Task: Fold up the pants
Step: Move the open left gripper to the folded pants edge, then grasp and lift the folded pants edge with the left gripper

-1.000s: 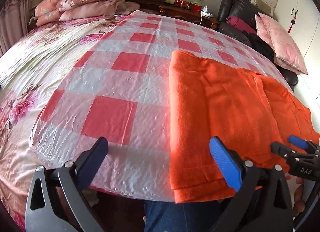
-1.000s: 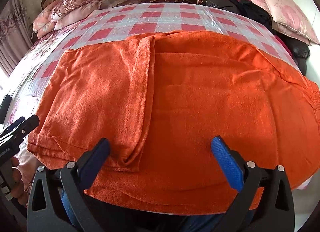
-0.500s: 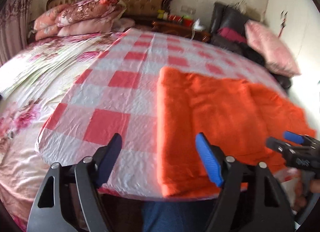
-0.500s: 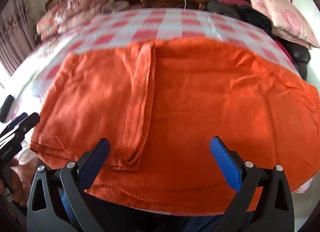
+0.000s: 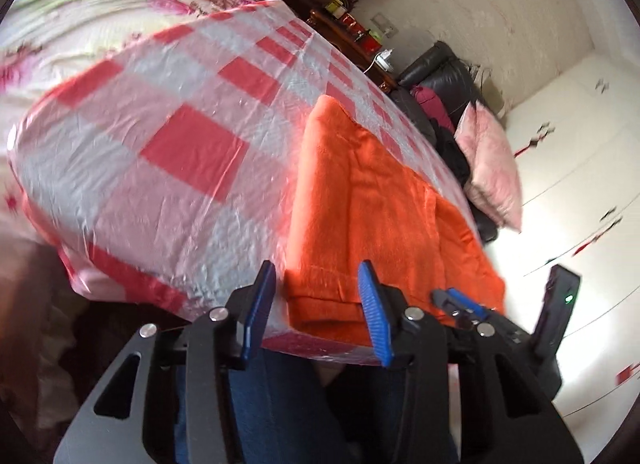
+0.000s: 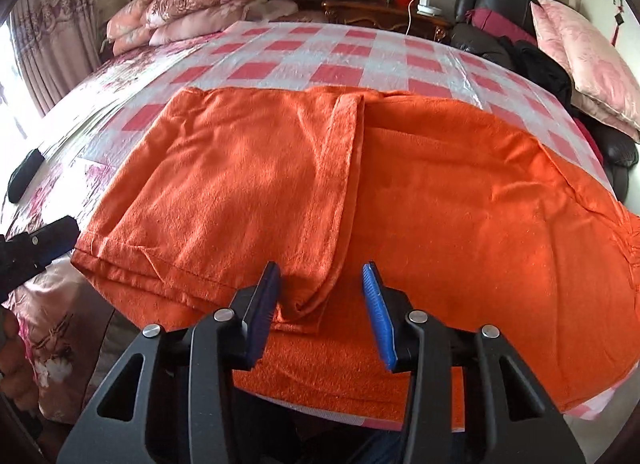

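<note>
Checkered bedcover (image 6: 344, 75) under orange pants (image 6: 460, 199); both hand-held grippers just short, unclenched, narrowing

Bed (image 6: 100, 75) (checked sheet (image 6: 336, 75), orange pants (image 6: 440, 191))

No text, label, brand, number or sign can be read in either view. Small items on the bedside cabinet (image 6: 384, 13) are too blurred for any lettering on them to be made out.
</note>
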The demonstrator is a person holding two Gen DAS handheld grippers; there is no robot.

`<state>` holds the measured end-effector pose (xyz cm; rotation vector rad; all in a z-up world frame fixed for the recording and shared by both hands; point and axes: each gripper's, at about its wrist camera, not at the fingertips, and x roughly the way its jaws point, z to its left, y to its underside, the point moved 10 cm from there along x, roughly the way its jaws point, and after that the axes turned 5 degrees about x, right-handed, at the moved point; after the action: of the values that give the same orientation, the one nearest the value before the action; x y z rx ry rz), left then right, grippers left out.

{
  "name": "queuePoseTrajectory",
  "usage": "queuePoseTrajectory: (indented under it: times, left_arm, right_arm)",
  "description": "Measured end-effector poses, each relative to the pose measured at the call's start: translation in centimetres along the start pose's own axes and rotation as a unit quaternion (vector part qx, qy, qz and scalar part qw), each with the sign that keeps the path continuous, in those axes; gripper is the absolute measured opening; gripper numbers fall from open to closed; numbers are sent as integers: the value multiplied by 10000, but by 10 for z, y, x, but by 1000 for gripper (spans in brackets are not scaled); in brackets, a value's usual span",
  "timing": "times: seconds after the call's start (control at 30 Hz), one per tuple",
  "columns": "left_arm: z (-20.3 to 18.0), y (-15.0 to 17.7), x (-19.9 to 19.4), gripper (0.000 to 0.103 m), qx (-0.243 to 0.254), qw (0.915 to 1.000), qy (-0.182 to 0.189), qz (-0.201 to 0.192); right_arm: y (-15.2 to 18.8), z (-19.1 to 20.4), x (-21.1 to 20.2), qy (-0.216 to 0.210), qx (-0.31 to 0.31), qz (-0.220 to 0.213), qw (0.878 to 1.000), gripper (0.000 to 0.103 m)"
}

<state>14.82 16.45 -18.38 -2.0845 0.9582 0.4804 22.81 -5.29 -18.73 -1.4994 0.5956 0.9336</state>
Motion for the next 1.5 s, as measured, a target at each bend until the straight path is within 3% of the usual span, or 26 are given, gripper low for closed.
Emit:
queuePoseTrajectory:
  times: [0.27, 0.43, 0.73, 0.97, 1.07, 1.17, 1.4, 1.5]
  left_arm:
    - [3, 4, 4, 41, -735, 9950, 654, 170]
    - [8, 5, 8, 41, -1440, 9827, 1143, 245]
    - [8, 10, 16, 41, -2215, 9606, 1642, 353]
    - [7, 7, 13, 40, -2024, 9721, 1165, 205]
    - [2, 5, 15, 40, -2119, 9660, 1457, 270]
    - [0, 4, 17, 38, -2093, 9673, 1409, 272]
    - [0, -11, 16, 10, -1784, 9758, 1243, 242]
    - [-7, -20, 8, 8, -1437, 9832, 1119, 106]
  right_arm:
    - [2, 1, 0, 35, 21, -13, 10000, 42]
    - [1, 1, 1, -29, 60, -1, 10000, 43]
    - [1, -2, 2, -76, 81, 4, 9999, 44]
    - [0, -2, 1, -80, 101, -3, 9999, 46]
    - [0, -3, 2, -59, 110, -15, 9999, 48]
    - [0, -4, 2, -42, 117, -19, 9999, 49]
    - [0, -5, 2, -43, 111, -15, 9999, 51]
    - [0, -4, 2, -40, 114, -23, 9999, 51]
